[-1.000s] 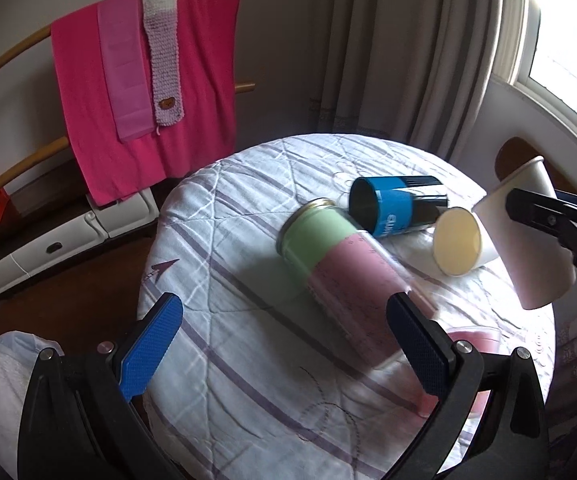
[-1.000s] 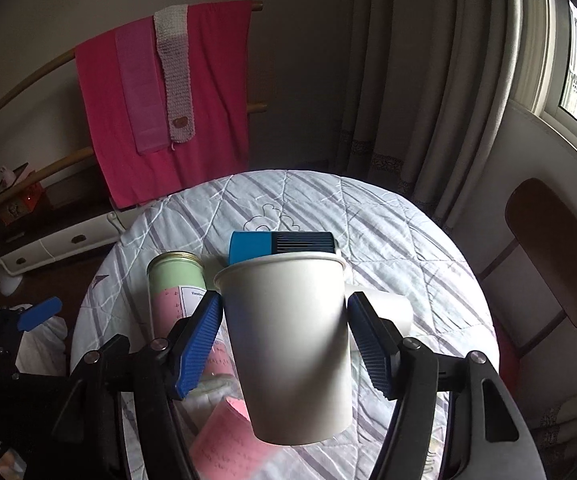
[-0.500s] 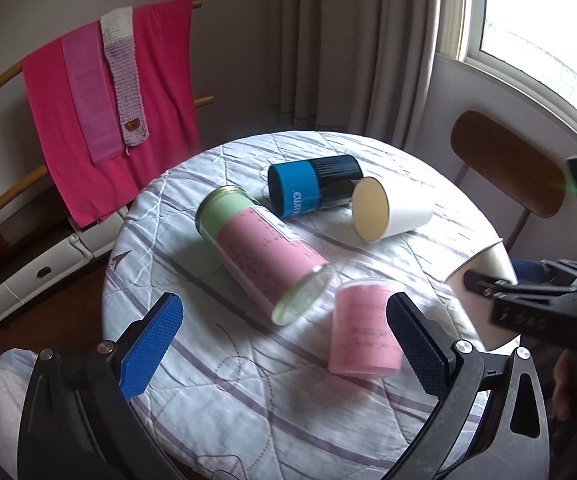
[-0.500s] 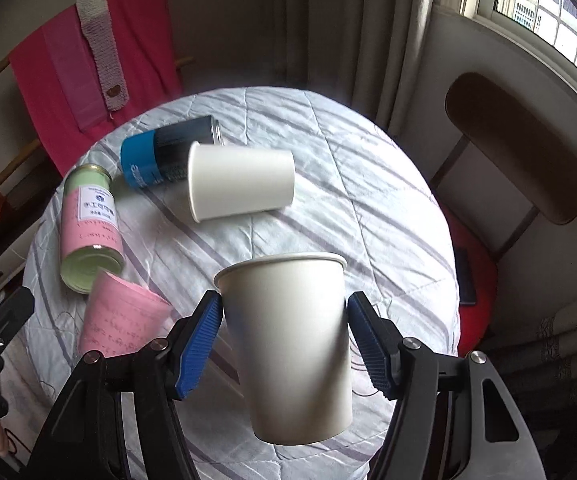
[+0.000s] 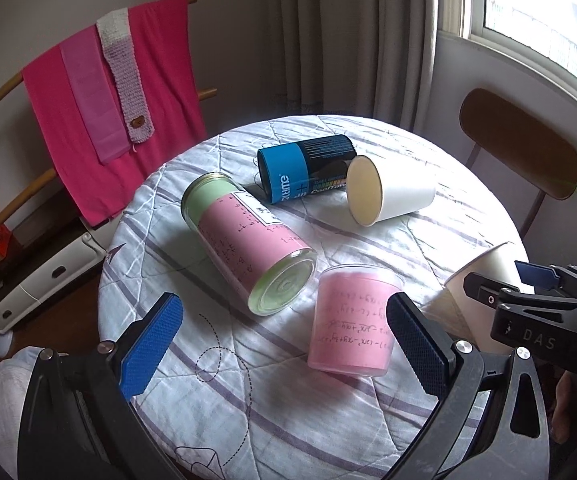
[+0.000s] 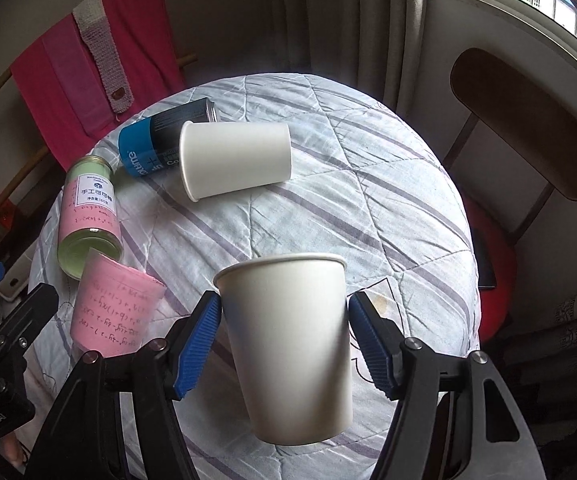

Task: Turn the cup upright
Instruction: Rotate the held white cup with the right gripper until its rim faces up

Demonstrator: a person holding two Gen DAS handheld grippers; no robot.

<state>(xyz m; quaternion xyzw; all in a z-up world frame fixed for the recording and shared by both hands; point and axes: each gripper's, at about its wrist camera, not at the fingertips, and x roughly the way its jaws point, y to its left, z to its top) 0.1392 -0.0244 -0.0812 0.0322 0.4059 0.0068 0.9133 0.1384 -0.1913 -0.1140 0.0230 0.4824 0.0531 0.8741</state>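
Observation:
My right gripper (image 6: 284, 340) is shut on a white paper cup (image 6: 292, 344), mouth up and roughly upright, at the near right edge of the round table (image 6: 368, 200). The held cup also shows in the left wrist view (image 5: 472, 292), tilted, beside the right gripper (image 5: 528, 308). A second white paper cup (image 6: 236, 158) lies on its side mid-table; it also shows in the left wrist view (image 5: 388, 190). My left gripper (image 5: 284, 344) is open and empty above the table's near left side.
A green and pink canister (image 5: 244, 236) and a blue and black canister (image 5: 304, 166) lie on their sides. A pink cup (image 5: 354, 324) stands upside down. A wooden chair (image 5: 524, 144) is at the right; pink cloths (image 5: 100, 100) hang behind.
My right gripper has carried the white cup from above mid-table down and toward the near right edge. My left gripper has pulled back and tilted, so more of the table shows.

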